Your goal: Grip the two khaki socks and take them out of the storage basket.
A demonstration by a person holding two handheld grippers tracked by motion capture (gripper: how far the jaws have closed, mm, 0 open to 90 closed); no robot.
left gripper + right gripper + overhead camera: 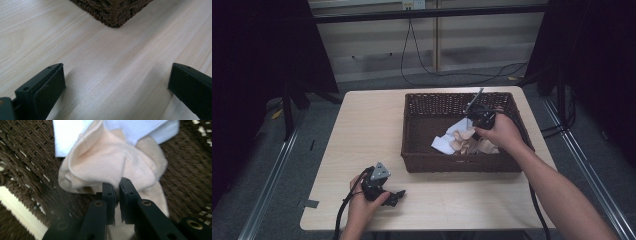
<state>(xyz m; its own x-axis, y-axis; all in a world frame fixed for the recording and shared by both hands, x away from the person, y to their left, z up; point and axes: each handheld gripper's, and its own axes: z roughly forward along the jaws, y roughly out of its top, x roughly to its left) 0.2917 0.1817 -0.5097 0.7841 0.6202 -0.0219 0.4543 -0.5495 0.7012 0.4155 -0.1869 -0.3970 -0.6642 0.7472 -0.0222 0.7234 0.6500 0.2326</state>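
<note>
A dark brown wicker basket (457, 165) stands on the right half of the light wooden table (362, 125). Inside it lie a beige cloth (472, 146) and a white cloth (444, 144). My right gripper (469, 131) reaches down into the basket. In the right gripper view its jaws (117, 185) are shut on a fold of the beige cloth (100, 160), with the white cloth (140, 130) just beyond. My left gripper (399, 196) rests near the table's front edge. It stands open (117, 82) over bare wood, and the basket's corner (112, 12) lies ahead of it.
The basket's woven floor (25, 157) surrounds the cloths. Cables trail from both grippers off the front edge. A black frame and dark curtains stand behind and beside the table, and another cable (412, 55) hangs along the back wall.
</note>
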